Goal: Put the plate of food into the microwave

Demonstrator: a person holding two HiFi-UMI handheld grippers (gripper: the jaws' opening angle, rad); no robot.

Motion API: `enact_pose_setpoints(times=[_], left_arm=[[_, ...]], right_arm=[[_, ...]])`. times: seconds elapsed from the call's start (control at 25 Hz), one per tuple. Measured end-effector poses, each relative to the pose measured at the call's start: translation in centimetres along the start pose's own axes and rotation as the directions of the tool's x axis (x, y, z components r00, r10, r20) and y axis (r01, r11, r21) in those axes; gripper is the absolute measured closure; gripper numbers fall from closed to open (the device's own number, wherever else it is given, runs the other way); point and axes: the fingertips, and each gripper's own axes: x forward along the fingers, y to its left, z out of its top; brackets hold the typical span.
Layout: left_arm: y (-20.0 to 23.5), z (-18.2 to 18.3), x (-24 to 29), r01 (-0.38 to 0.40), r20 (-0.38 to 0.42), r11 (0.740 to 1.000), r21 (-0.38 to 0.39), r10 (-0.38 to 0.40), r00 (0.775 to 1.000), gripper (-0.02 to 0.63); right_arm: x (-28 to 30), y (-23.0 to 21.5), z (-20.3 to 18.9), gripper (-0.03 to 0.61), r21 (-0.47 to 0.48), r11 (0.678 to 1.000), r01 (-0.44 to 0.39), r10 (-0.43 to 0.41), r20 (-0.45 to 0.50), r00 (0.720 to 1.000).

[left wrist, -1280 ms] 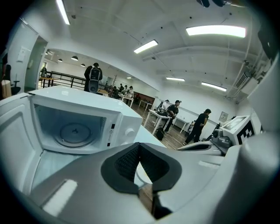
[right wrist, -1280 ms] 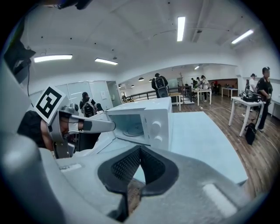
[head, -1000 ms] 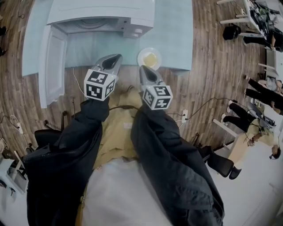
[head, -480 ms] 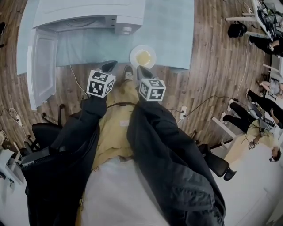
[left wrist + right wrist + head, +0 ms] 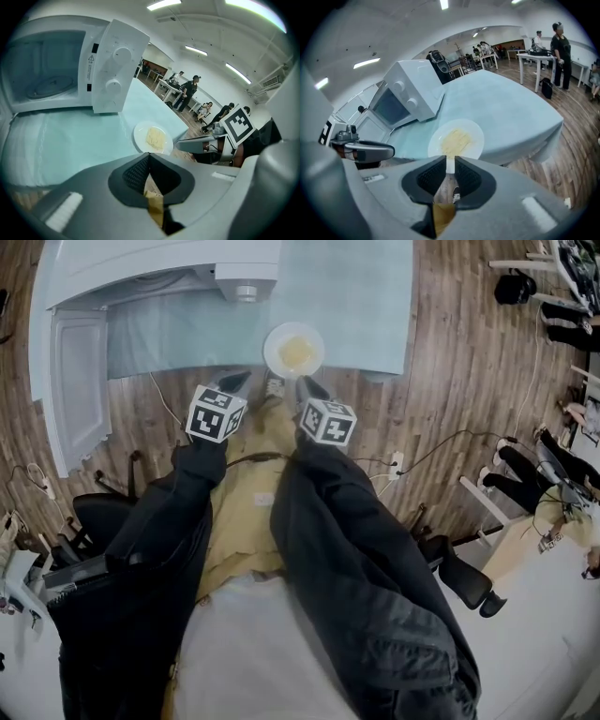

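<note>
A white plate (image 5: 294,351) with pale yellow food lies near the front edge of the table (image 5: 361,296), right of the white microwave (image 5: 159,277). The microwave's door (image 5: 75,381) stands swung out to the left. My right gripper (image 5: 309,386) hangs just in front of the plate, short of the table edge. Its jaws have just been opening and stand a narrow gap apart with nothing between them. In the right gripper view the plate (image 5: 457,139) lies straight beyond the right gripper (image 5: 450,162). My left gripper (image 5: 235,382) is beside it to the left, shut and empty.
The table carries a light blue-green cloth and its front edge (image 5: 281,376) runs just ahead of both grippers. Cables and a power strip (image 5: 392,463) lie on the wooden floor. Office chairs (image 5: 464,577) stand to either side. People and desks (image 5: 187,89) are in the background.
Both grippers have sunk and come closer to the table's front edge. The right one now sits nearer the plate.
</note>
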Motion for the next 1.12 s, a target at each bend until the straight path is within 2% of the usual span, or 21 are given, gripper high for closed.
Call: enact_pose_setpoints(times=[0.28, 0.44, 0.68, 0.8, 0.88, 1.0, 1.12], left_arm=[[-0.5, -0.6, 0.4, -0.001, -0.026, 1.000, 0.003, 0.001, 1.000, 0.617], [-0.4, -1.3, 0.5, -0.011, -0.037, 1.000, -0.007, 0.010, 0.999, 0.617], [0.1, -2.1, 0.2, -0.029, -0.039, 0.999, -0.029, 0.028, 0.999, 0.617], [0.3, -2.5, 0.0, -0.034, -0.035, 0.999, -0.041, 0.033, 0.999, 0.617], [0.5, -2.8, -0.2, -0.039, -0.033, 0.998, -0.051, 0.037, 0.999, 0.617], [0.9, -3.0, -0.6, -0.042, -0.025, 0.997, -0.066, 0.041, 0.999, 0.617], [1.2, -2.8, -0.9, -0.042, -0.013, 0.996, -0.074, 0.041, 0.999, 0.617]], right_arm=[[0.8, -3.1, -0.9, 0.460, 0.164, 0.986, 0.027, -0.029, 0.009, 1.000], [2.0, -3.6, -1.3, 0.451, 0.288, 0.957, -0.039, 0.034, 0.022, 0.999], [3.5, -4.1, -1.7, 0.451, 0.395, 0.913, -0.101, 0.100, 0.024, 0.995], [4.2, -3.6, -1.7, 0.459, 0.472, 0.866, -0.164, 0.163, 0.044, 0.986], [4.4, -3.6, -1.7, 0.486, 0.520, 0.833, -0.191, 0.187, 0.060, 0.980], [4.1, -3.5, -1.7, 0.517, 0.596, 0.763, -0.249, 0.229, 0.111, 0.967], [3.6, -3.3, -1.2, 0.540, 0.625, 0.719, -0.303, 0.258, 0.165, 0.952]])
